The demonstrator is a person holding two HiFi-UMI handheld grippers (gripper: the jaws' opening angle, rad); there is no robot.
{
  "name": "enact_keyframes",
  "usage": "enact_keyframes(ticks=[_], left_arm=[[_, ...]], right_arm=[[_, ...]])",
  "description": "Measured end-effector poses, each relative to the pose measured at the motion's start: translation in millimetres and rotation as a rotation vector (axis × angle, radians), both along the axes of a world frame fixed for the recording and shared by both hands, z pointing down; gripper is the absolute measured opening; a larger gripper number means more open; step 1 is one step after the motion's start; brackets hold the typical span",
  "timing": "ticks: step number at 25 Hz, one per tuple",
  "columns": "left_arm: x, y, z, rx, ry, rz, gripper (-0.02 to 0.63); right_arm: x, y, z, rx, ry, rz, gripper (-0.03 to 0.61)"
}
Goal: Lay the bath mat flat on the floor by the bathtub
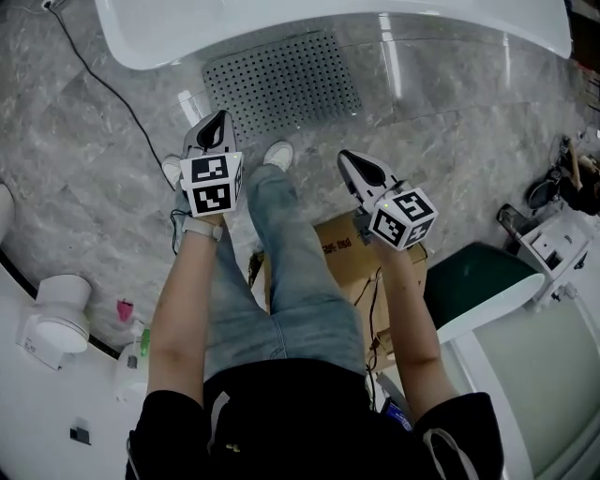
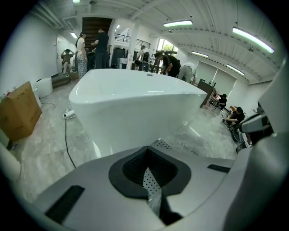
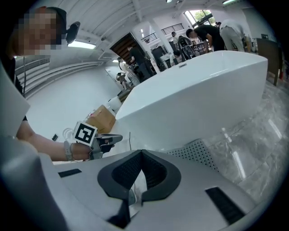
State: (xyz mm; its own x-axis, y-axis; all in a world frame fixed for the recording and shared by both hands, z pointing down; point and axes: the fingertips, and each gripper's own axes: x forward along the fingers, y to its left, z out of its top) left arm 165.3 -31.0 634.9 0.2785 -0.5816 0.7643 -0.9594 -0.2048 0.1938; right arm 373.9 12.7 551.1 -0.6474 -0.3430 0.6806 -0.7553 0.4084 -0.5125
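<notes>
The grey perforated bath mat (image 1: 281,84) lies flat on the marble floor against the white bathtub (image 1: 281,28). Both grippers hover above the floor just short of the mat's near edge, with nothing held. My left gripper (image 1: 217,127) has its jaws together; it sits over the mat's near left corner. My right gripper (image 1: 352,161) is shut too, a little to the right and nearer me. In the left gripper view the gripper (image 2: 146,158) faces the tub (image 2: 135,103), with a corner of the mat (image 2: 165,145) below. The right gripper (image 3: 141,155) sees the mat (image 3: 194,151) and the tub (image 3: 194,99).
A black cable (image 1: 103,80) runs over the floor at the left. A cardboard box (image 1: 342,248) sits behind my legs, and a green-topped white fixture (image 1: 478,281) stands at the right. White fittings (image 1: 56,314) lie at the left. Several people stand beyond the tub (image 2: 101,45).
</notes>
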Motion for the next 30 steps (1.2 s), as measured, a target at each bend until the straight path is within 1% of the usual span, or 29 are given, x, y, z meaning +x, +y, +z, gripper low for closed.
enact_keyframes(ticks=[3,6,10,14,16,19,23,26,28,30], left_arm=[[-22.7,24.9,19.8,-0.058,0.005,-0.025,0.017],[-47.5,50.5,31.5,-0.091,0.006,-0.051,0.017],[-82.0,70.8,41.1,-0.115,0.007,-0.096,0.017],[-116.9,86.0,43.0,-0.119,0.004,-0.169,0.017],[-136.7,97.3,49.0,-0.134,0.008,-0.213,0.017],[-174.0,115.0,65.4,-0.155,0.018,-0.295,0.017],[-224.6,141.3,86.1,-0.170,0.017,-0.433,0.017],[-254.9,161.9,97.8,-0.167,0.026,-0.527,0.017],[-272.4,173.7,111.2,-0.169,0.035,-0.580,0.017],[-286.8,184.7,128.2,-0.177,0.047,-0.638,0.017]], right_arm=[[-14.8,10.1,9.7,-0.020,0.006,0.013,0.025],[-37.2,17.4,16.8,-0.037,-0.001,0.017,0.025],[-76.9,19.1,25.5,-0.047,-0.010,-0.034,0.025],[-122.2,18.9,45.3,-0.073,-0.026,-0.093,0.025],[-146.0,16.8,65.0,-0.076,-0.008,-0.125,0.026],[-187.5,15.9,105.4,-0.100,0.022,-0.204,0.026],[-235.9,13.8,158.2,-0.132,0.059,-0.308,0.027],[-263.3,16.6,198.5,-0.140,0.112,-0.381,0.038],[-280.0,19.7,230.7,-0.145,0.152,-0.425,0.068],[-294.7,23.9,265.1,-0.155,0.186,-0.456,0.138]])
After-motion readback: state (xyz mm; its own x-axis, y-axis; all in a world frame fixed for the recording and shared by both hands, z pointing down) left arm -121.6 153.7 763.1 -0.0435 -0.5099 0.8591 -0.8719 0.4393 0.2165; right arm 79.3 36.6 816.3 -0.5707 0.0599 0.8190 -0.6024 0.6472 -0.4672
